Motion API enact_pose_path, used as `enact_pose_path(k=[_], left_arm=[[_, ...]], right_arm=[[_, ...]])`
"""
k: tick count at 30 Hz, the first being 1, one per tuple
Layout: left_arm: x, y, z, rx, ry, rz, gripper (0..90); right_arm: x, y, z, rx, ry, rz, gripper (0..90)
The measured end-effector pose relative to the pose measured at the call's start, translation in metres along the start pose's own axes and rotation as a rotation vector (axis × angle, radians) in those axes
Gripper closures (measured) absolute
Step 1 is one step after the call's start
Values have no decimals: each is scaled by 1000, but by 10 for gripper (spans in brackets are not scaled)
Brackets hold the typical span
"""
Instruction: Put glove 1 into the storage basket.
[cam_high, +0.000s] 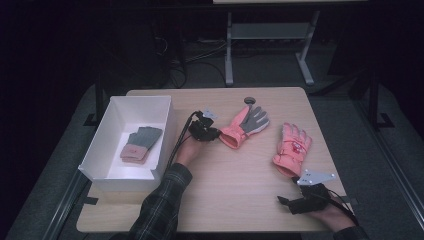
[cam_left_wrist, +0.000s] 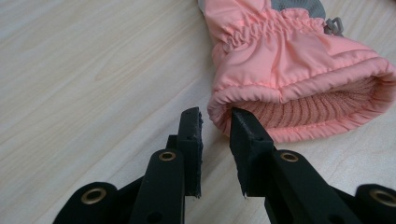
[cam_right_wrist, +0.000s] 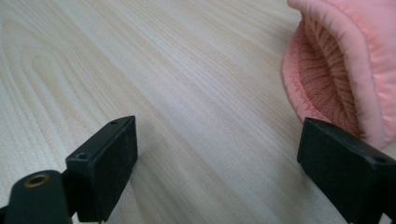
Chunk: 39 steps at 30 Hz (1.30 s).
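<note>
High view, layout. A box (cam_high: 107, 150) sits at the left edge of the table (cam_high: 230, 195), with one glove lying inside it (cam_high: 140, 144). To the right of the box, near the table's middle, lies a second glove (cam_high: 245, 125), cuff toward the box; the left gripper (cam_high: 212, 133) is at that cuff, one jaw inside the opening, one outside. Farther right lies a third glove (cam_high: 292, 147), cuff toward the near edge. The right gripper (cam_high: 290, 202) rests on the table just before it.
</note>
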<state>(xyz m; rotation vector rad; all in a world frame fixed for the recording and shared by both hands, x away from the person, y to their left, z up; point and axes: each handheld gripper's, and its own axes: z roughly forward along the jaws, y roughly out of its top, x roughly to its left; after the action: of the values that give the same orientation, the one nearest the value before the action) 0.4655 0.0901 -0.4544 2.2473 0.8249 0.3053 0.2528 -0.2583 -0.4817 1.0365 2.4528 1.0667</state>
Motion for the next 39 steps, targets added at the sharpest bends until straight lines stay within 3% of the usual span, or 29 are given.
enact_pose_path(k=[2,8,13,22,29,37,39], left_arm=[[0,0,1,-1,-6,-3,732],[1,0,1,11,-41,-36,868],[-4,1,-5,20,-52,-41,884],[-28,-10,-24,42,-98,-1,888],[-46,-26,-42,43,-135,-5,888],[-73,-47,-59,67,-219,10,882],[-83,-50,-62,84,-241,36,881]], right_arm=[[0,0,0,0,0,0,116],[0,0,0,0,0,0,116],[0,0,0,-2,-1,1,116],[0,0,0,-1,-1,3,117],[0,0,0,0,-2,5,117],[0,0,0,0,-3,5,116],[0,0,0,0,-3,5,116]])
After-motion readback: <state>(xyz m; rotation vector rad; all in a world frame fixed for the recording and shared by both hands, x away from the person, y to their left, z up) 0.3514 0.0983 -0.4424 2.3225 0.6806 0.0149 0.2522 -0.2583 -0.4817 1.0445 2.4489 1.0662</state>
